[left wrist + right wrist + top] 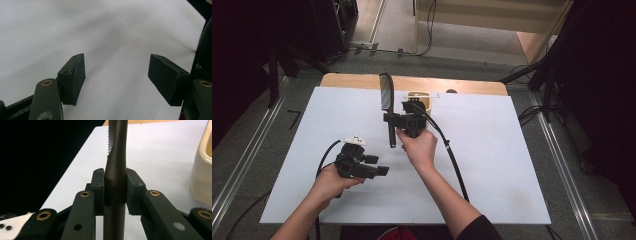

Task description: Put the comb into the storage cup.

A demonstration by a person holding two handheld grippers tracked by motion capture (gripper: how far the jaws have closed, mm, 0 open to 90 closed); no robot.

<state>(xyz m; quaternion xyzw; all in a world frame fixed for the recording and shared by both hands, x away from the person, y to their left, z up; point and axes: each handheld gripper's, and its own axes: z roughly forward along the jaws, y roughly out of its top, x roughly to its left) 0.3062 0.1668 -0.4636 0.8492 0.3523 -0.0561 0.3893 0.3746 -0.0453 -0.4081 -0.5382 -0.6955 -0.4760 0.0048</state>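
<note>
Two jaws of the right gripper [115, 192] are clamping one dark comb [115, 170] by its handle between them; one cream cup [202, 170] is standing beside them. Left gripper [116, 75] jaws are standing released over the bench [75, 30].

comb [115, 170] head cut off by top edge in right gripper view, cream holder [203, 170] cropped at right

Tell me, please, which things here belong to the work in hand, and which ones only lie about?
In use:
- comb, clamped at its handle by the right gripper
- cream holder, close behind that gripper, possibly where the comb goes

Idle:
- left gripper, open over the white table, holding nothing
- cables on the floor
</note>
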